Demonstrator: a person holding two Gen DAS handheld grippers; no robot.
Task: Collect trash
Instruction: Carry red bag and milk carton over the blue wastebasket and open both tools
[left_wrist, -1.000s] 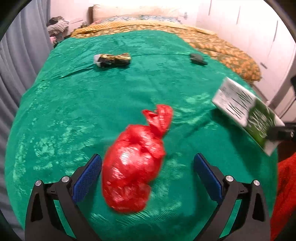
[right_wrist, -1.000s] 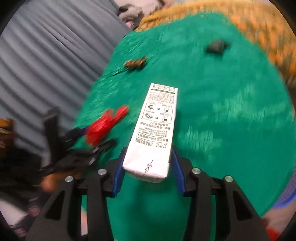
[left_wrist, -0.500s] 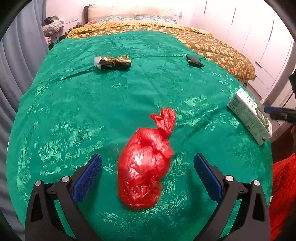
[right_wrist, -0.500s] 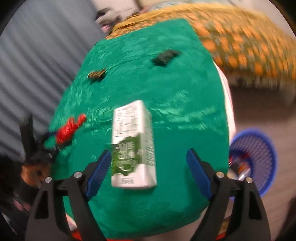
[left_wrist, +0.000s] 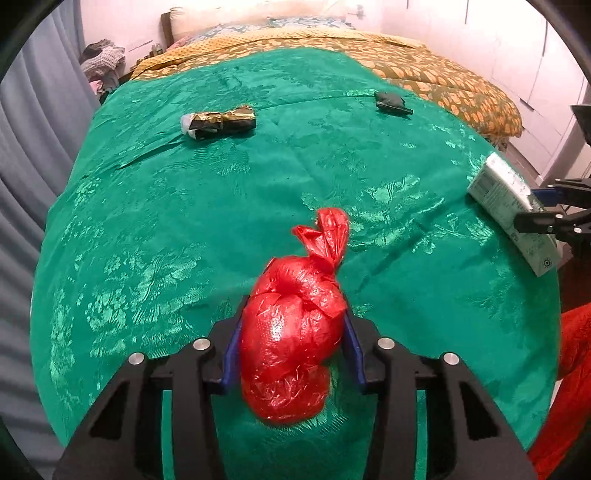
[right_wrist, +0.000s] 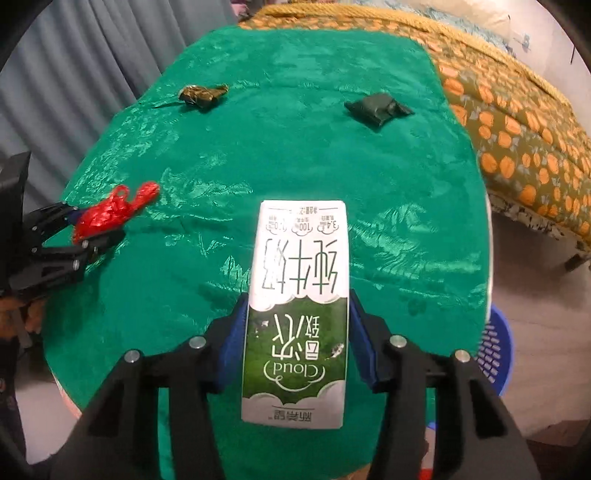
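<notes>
Our left gripper (left_wrist: 291, 343) closes around the red bag (left_wrist: 291, 332); our right gripper (right_wrist: 297, 339) closes on the milk carton (right_wrist: 297, 306), beside it on the green cloth (left_wrist: 221, 206).

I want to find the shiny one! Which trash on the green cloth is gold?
The crumpled wrapper at the far left. The small packet is dark green, the bag red, the carton white and green.

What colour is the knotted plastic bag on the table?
Red; the bag shows best in the left wrist view.

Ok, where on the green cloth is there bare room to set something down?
The wide middle is bare, between the red bag and the gold wrapper and dark wrapper at the far end. The near edge is crowded: bag and milk carton, each in a closing gripper.
</notes>
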